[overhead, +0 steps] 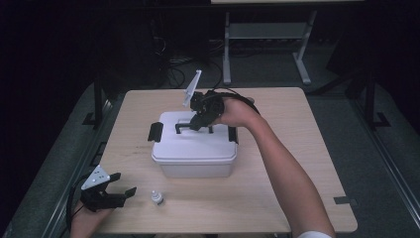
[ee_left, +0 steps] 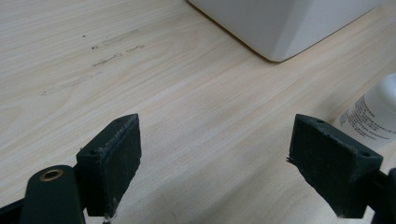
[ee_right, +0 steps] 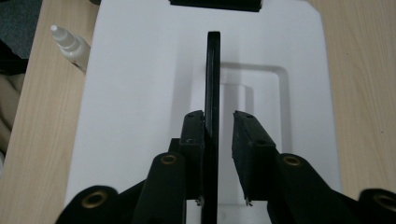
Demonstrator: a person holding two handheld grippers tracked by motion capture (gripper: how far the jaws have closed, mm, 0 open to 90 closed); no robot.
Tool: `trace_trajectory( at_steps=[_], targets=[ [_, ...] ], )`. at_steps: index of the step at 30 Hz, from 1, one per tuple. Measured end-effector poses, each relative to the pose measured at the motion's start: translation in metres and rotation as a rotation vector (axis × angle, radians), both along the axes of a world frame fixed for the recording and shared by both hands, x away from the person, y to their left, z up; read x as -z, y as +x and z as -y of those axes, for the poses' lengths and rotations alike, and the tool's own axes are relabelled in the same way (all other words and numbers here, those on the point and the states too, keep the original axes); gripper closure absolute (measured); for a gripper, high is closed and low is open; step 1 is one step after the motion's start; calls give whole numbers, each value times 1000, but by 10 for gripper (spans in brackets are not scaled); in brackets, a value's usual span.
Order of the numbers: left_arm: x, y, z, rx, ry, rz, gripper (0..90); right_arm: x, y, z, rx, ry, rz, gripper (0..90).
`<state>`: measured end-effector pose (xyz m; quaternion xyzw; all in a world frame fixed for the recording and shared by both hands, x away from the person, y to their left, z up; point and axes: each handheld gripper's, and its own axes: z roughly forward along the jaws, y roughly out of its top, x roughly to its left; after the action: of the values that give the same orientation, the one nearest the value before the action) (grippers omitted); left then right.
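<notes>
Handle (overhead: 187, 127) of the white lidded box (overhead: 194, 148), black and standing upright on the lid, is what the work turns on; in the high view the box sits at the middle of the desk (overhead: 307, 148), and the right tongs (overhead: 197, 121) reach down over the lid onto that handle. The black latches at the box's two ends look clipped down, so nothing of its contents can be seen. The left tongs (overhead: 121, 188) rest near the front left corner of the desk, spread wide and empty, with a small white dropper bottle (overhead: 157, 198) just beside them.

In the left gripper view, the jaws stand far apart over bare wood; a corner of the box lies ahead and the bottle (ee_left: 373, 116) shows at the right edge, near the right jaw.

In the right gripper view, the handle (ee_right: 213, 93) runs edge-on between the narrowed jaws. The left pad (ee_right: 194, 140) lies against it, while a slim gap remains on the side of the right pad (ee_right: 247, 144), so the grip is not yet firm. To do this well, I would centre the handle, close until both pads bear evenly, and pull straight up. If the latches are locked, the whole box will likely rise rather than the lid.
</notes>
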<state>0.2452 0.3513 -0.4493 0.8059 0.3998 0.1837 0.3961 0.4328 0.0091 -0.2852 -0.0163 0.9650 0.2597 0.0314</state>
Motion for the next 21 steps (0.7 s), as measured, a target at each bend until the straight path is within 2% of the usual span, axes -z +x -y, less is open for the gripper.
trace_trajectory(
  at_steps=[4,8,21],
  targets=[
    [1,1,1,1,7,-5,167,0,1,-6,1,-20,-10,756],
    [1,0,1,3,11,-5,167,2,1,-7,-5,-30,-10,818],
    [0,0,2,0,23,-5,168,1,0,-9,-7,-38,-7,831]
  ],
)
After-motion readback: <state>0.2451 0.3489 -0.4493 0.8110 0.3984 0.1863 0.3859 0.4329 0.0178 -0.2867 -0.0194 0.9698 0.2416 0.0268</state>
